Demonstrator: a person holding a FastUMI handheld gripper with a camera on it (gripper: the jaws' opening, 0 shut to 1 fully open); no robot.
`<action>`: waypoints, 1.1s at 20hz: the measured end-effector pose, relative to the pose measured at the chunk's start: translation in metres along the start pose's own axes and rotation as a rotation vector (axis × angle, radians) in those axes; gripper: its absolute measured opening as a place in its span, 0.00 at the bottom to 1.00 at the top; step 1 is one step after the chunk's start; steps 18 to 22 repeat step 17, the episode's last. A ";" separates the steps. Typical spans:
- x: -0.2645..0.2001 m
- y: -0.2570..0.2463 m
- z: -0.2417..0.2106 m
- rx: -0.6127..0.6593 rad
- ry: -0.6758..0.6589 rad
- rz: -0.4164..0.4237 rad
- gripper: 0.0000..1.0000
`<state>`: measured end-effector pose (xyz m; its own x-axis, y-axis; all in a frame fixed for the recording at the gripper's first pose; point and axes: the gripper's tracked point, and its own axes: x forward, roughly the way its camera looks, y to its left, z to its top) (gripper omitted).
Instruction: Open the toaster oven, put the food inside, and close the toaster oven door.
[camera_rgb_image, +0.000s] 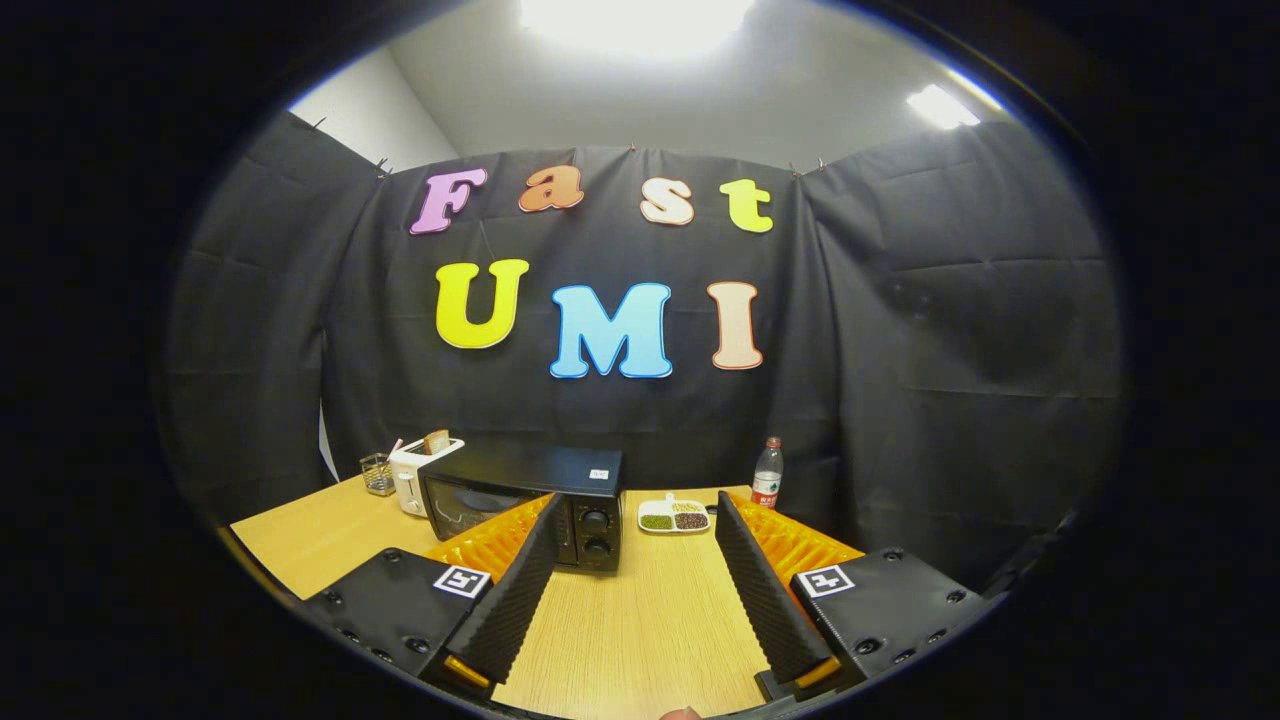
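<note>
We hold the gripper (640, 590) with jaws wide and nothing between them; the toaster oven (525, 505) stands door shut toward the table's (640, 630) far edge; the food dish (673, 515) lies just beside it; door shut fits either end of the job.

black toaster oven (525, 505), door closed

Wooden table (640, 620) — toaster oven (525, 505), toaster (420, 472), dish (674, 516), bottle (767, 472).
</note>
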<state>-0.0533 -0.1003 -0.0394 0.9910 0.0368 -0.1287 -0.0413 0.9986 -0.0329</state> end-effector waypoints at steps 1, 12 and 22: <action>0.001 -0.002 0.000 0.000 -0.004 0.003 0.96; -0.001 0.001 0.004 -0.008 -0.021 0.039 0.96; 0.002 0.000 0.007 0.000 -0.038 0.036 0.95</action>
